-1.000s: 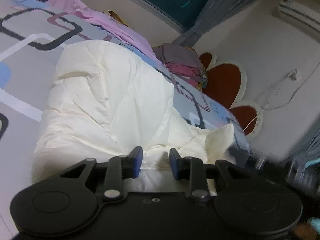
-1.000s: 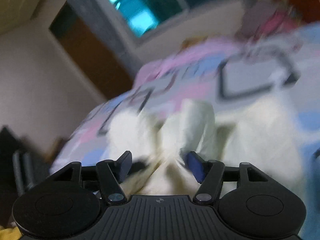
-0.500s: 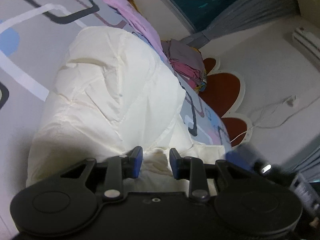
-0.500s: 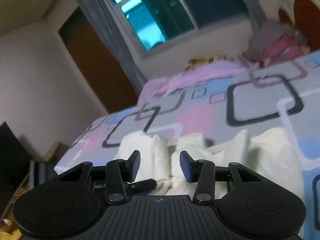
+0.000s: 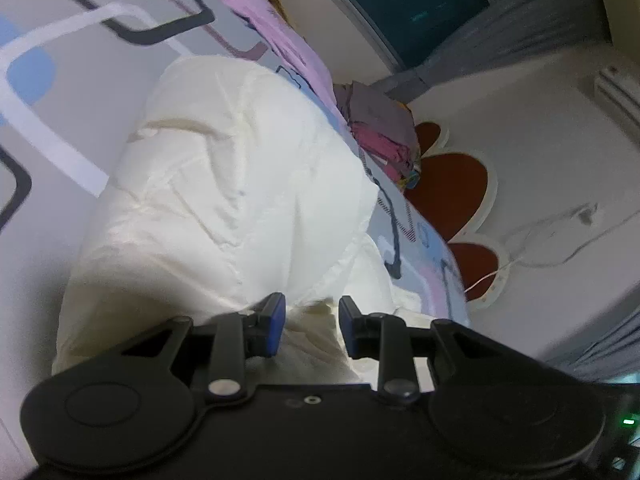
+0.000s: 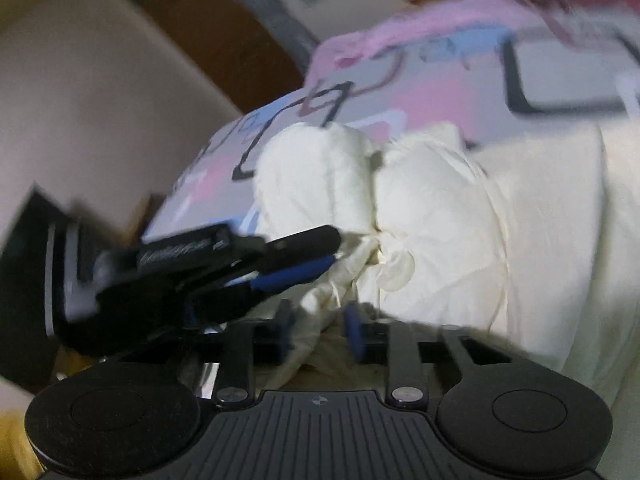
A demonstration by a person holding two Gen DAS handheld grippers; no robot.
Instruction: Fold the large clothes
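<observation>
A puffy cream garment [image 5: 224,200] lies bunched on a bed with a patterned sheet [image 5: 52,132]. In the left wrist view my left gripper [image 5: 311,318] sits at the garment's near edge, shut on a fold of the cream fabric. The right wrist view shows the same garment [image 6: 440,208]. There the left gripper [image 6: 334,248] reaches in from the left, pinching a gathered corner. Just below it my right gripper [image 6: 319,330] has its jaws closing, with a twisted strand of the cream fabric filling the gap and touching both pads.
Folded purple and pink clothes [image 5: 380,120] are stacked by the red petal-shaped headboard [image 5: 452,188]. A pink cloth [image 5: 272,28] lies along the bed's far side below a window [image 5: 420,12]. A brown door [image 6: 224,40] and a dark object [image 6: 24,280] stand beyond the bed's left edge.
My right gripper has dropped onto the garment's gathered corner beside the left gripper, and its jaws have narrowed around the fabric. The left gripper has rolled while keeping its hold.
</observation>
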